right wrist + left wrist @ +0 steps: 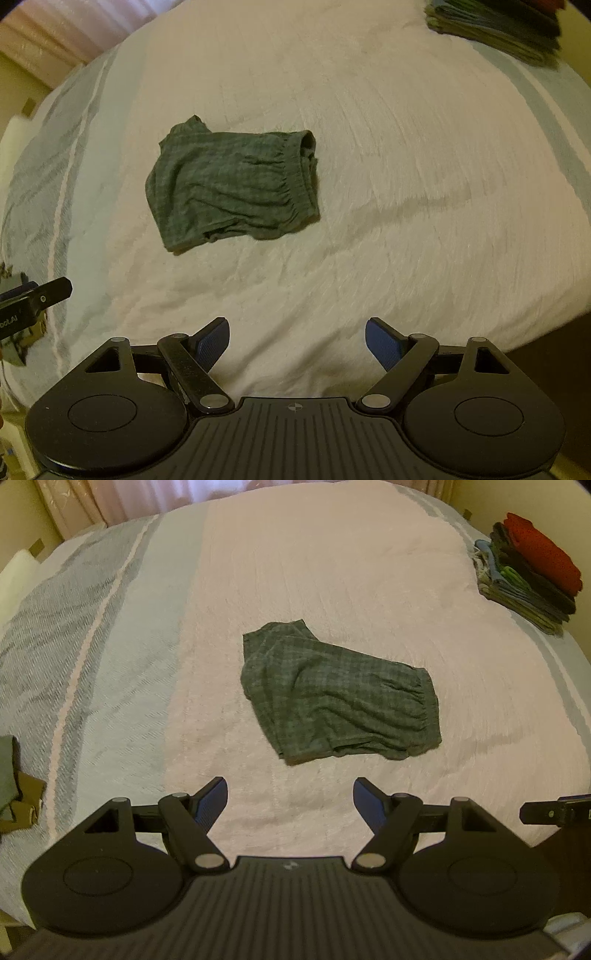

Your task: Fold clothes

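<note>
Bed point(332, 554): wide, covered by a pale pink textured blanket over a grey-and-light-blue striped spread that shows along both sides. Green checked fabric shorts with a gathered elastic waistband point(332, 698): one pair, lying rumpled and flat near the middle of the pink blanket, waistband toward the right in both views, leg hems toward the left; apart from both claws and touched by neither. Left claw point(290, 801): black body, blue ribbed pads, jaws spread wide, nothing between them, hanging over bare blanket on the near side of the shorts. Right claw point(297, 341): same make, jaws likewise wide apart and empty, over bare blanket nearer than the shorts and to their right. Stack of folded garments, dark red on top over dark, green and grey layers point(532, 572): at the far right edge of the bed, well apart from the shorts. Loose olive and brown clothing point(14, 786): bunched at the left edge of the bed. Pale pink curtain point(129, 498): beyond the far side of the bed.
</note>
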### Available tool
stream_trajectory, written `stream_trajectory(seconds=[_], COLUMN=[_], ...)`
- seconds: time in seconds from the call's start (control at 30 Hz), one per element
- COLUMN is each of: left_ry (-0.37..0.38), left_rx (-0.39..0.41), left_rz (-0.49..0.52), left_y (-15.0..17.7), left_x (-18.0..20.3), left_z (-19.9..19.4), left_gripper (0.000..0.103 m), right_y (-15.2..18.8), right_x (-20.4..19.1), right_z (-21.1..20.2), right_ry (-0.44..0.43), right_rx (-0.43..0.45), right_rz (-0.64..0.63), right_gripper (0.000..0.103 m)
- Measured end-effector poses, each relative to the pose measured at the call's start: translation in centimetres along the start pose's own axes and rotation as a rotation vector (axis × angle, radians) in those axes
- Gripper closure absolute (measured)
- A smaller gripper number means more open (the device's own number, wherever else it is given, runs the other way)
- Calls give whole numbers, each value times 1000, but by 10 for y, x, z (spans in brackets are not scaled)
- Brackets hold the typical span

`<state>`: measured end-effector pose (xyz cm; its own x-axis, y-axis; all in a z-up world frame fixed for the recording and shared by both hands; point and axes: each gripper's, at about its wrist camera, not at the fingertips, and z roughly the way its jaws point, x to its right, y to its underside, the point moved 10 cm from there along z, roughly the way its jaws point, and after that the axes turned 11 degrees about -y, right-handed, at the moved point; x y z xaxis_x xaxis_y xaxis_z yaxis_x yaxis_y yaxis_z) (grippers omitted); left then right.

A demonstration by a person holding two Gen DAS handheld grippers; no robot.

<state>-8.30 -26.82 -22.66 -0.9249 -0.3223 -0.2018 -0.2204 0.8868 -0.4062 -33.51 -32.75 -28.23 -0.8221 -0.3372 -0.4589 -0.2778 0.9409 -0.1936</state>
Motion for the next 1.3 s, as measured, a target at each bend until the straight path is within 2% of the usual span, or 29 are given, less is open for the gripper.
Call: stream_trajectory(seconds=[0.27,0.47,0.57,0.73,0.9,1.0,1.07,1.2,1.3], left_ry=[-20,18,46,126,168,197,230,289,319], left_rx=[-83,-122,-146,-200,-232,-256,-273,-305,-330], left_rz=[-58,-148,-204,-266,-275,-276,-293,-354,-425], left_y=[9,8,7,7,2,1,1,5,9], left_x=[7,-13,-27,-45,-55,-54,-53,-51,-54], left_z=[21,43,64,110,149,170,182,196,206], left_gripper=[31,31,33,39,39,39,39,39,39], right_y=[-24,-33,-43,-61,-65,-64,-61,-65,-72], right_x=[5,8,17,45,69,82,90,96,101], right_z=[20,38,49,69,100,124,140,164,178], right_ry=[-5,-10,-30,-100,-151,-199,-211,-225,-259], right_rx=[-55,-76,-31,121,236,280,306,375,420], right_rz=[-64,-47,14,204,356,446,501,522,568], right_gripper=[19,19,19,20,20,37,37,40,60])
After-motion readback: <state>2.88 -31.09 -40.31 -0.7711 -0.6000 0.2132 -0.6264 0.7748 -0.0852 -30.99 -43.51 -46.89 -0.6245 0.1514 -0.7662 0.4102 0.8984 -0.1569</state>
